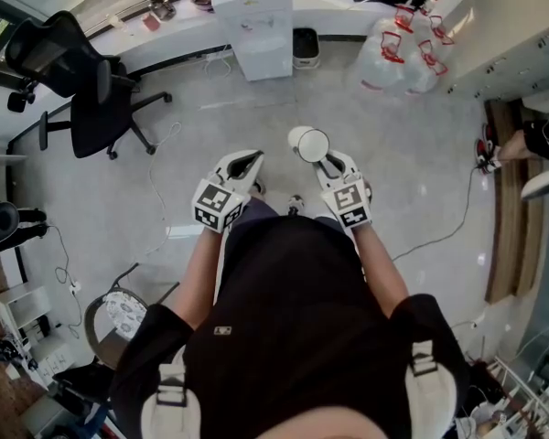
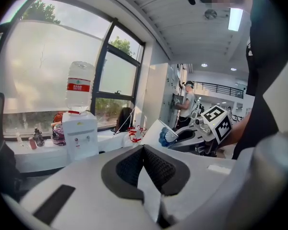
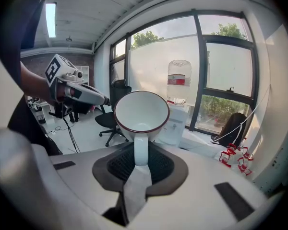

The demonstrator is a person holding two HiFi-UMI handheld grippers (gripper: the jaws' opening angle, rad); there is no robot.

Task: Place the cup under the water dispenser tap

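Nearest to us, in the head view, is the person's dark-shirted torso (image 1: 288, 327), from which two bare forearms reach forward side by side. Each hand carries one gripper, and both point ahead and slightly downward over the floor.

We see the right gripper (image 1: 328, 165) (image 3: 140, 157) clamped on the handle of the cup (image 1: 309, 144) (image 3: 141, 111). The handle stands upright between the two dark pads. This white cup has a dark red rim and is empty. It projects just beyond the jaw tips, with its mouth turned back toward the gripper.

We see the left gripper (image 1: 245, 161) (image 2: 143, 150) with its jaws together and nothing between them. It is held just beside the right gripper, at about the same reach.

Well ahead of both grippers stands the water dispenser (image 1: 261, 16) (image 2: 80, 138) (image 3: 176, 126), a white cabinet against the window wall. An inverted clear bottle (image 2: 79, 85) (image 3: 179, 85) with a red label is mounted on its top; we cannot tell how full it is. The cup is well apart from the dispenser.

Ahead and to the outer side of the right gripper, a cluster of translucent jugs (image 1: 404, 44) with red handles sits on the floor; we cannot make out their contents. Ahead and to the outer side of the left gripper is a black office chair (image 1: 82, 90).
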